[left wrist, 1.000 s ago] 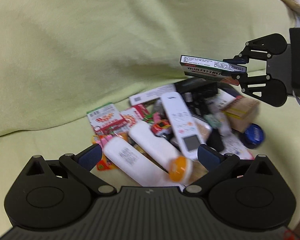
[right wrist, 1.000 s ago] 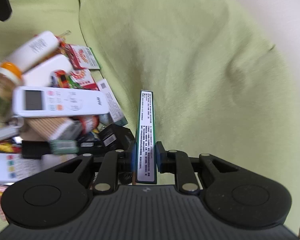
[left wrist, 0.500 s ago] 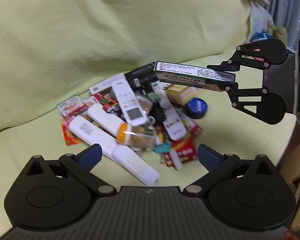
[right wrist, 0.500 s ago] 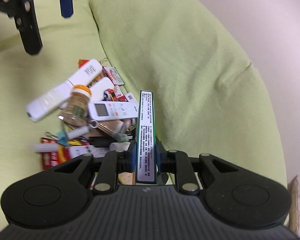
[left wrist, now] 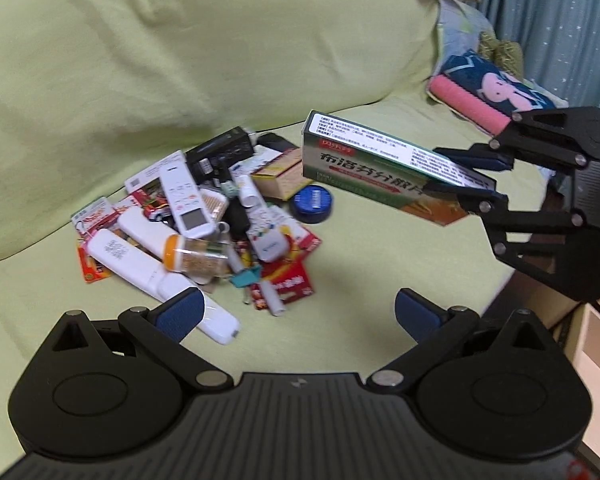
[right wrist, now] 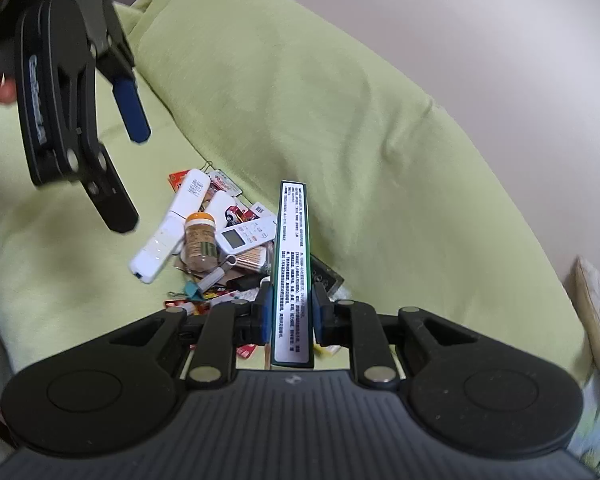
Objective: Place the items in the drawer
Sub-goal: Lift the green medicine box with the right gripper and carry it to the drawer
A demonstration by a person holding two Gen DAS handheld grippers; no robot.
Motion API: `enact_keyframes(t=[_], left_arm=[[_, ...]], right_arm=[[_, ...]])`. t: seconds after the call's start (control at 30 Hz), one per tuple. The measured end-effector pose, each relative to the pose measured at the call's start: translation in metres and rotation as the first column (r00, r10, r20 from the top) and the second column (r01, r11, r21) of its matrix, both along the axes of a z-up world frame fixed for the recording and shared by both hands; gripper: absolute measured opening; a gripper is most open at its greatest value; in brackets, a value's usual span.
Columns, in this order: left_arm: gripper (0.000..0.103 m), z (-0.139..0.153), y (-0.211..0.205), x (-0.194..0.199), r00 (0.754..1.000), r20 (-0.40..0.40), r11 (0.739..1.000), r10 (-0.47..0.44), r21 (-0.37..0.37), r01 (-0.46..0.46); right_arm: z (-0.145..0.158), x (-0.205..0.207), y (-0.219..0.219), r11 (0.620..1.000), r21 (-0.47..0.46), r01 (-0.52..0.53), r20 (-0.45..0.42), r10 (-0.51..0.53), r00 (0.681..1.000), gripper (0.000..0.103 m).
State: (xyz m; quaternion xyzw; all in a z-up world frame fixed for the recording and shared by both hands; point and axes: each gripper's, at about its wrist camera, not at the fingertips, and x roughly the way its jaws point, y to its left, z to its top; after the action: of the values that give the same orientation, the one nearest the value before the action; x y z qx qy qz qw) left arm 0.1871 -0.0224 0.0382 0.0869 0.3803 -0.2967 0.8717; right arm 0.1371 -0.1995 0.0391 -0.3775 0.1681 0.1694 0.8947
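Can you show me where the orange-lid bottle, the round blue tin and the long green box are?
orange-lid bottle (left wrist: pixel 196 255): left wrist view, on its clear body.
round blue tin (left wrist: pixel 312 203): left wrist view, on its lid.
long green box (right wrist: pixel 292 276): right wrist view, on its printed top face.

L wrist cam is looking fwd past its own fingers (left wrist: pixel 178 308), down at the item pile (left wrist: pixel 204 216) ahead-left of them, fairly near. R wrist cam is facing the same pile (right wrist: pixel 208 248), left of its fingers (right wrist: pixel 265 312). Both are sharing the pile and each other's rig.
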Motion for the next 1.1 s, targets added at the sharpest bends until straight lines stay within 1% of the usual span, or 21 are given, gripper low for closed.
enact_keyframes(t=[0.07,0.17,0.3,0.43,0.5,0.57,0.67,0.77,0.83,0.9,0.97,1.07,1.1], left_arm=[[0.102,0.005,-0.003,-0.013,1.000,0.010,1.000,-0.008,-0.011,0.008],[0.102,0.014,-0.008,-0.032,0.999,0.024,0.999,-0.023,-0.022,0.024],[0.102,0.024,-0.017,-0.056,0.997,0.039,0.997,-0.063,-0.030,0.064],[0.102,0.032,-0.027,-0.079,0.992,0.050,0.992,-0.114,-0.040,0.116],[0.102,0.034,-0.039,-0.091,0.988,0.046,0.988,-0.146,-0.045,0.148],[0.102,0.032,-0.052,-0.102,0.983,0.040,0.982,-0.181,-0.047,0.183],[0.102,0.025,-0.077,-0.116,0.967,0.014,0.965,-0.255,-0.054,0.255],[0.102,0.017,-0.105,-0.130,0.944,-0.014,0.943,-0.329,-0.061,0.328],[0.102,0.011,-0.124,-0.141,0.926,-0.033,0.925,-0.376,-0.066,0.374],[0.102,0.004,-0.144,-0.155,0.907,-0.057,0.908,-0.417,-0.069,0.414],[0.102,-0.002,-0.162,-0.167,0.886,-0.079,0.889,-0.457,-0.067,0.453],[0.102,-0.010,-0.185,-0.186,0.855,-0.107,0.862,-0.508,-0.056,0.505],[0.102,-0.013,-0.191,-0.193,0.845,-0.114,0.852,-0.523,-0.050,0.521]], right_arm=[[0.007,-0.017,-0.002,0.999,0.042,0.031,0.003,-0.032,0.999,0.016],[0.018,-0.042,-0.008,0.987,0.135,0.085,-0.005,-0.085,0.996,0.016],[0.027,-0.076,-0.019,0.952,0.254,0.168,-0.029,-0.166,0.986,0.016],[0.034,-0.116,-0.035,0.891,0.367,0.267,-0.062,-0.263,0.963,0.016],[0.034,-0.136,-0.044,0.857,0.395,0.332,-0.077,-0.329,0.941,0.016],[0.032,-0.161,-0.056,0.812,0.430,0.395,-0.086,-0.399,0.913,0.016],[0.027,-0.202,-0.074,0.735,0.440,0.516,-0.125,-0.519,0.846,0.016],[0.013,-0.249,-0.090,0.639,0.425,0.641,-0.163,-0.643,0.749,0.016],[-0.001,-0.277,-0.103,0.542,0.434,0.719,-0.215,-0.713,0.667,0.016],[-0.017,-0.303,-0.117,0.437,0.432,0.789,-0.265,-0.774,0.575,0.016],[-0.031,-0.321,-0.129,0.358,0.432,0.828,-0.297,-0.810,0.505,0.016],[-0.052,-0.336,-0.150,0.268,0.439,0.858,-0.343,-0.833,0.435,0.016],[-0.059,-0.340,-0.156,0.246,0.438,0.865,-0.354,-0.837,0.418,0.016]])
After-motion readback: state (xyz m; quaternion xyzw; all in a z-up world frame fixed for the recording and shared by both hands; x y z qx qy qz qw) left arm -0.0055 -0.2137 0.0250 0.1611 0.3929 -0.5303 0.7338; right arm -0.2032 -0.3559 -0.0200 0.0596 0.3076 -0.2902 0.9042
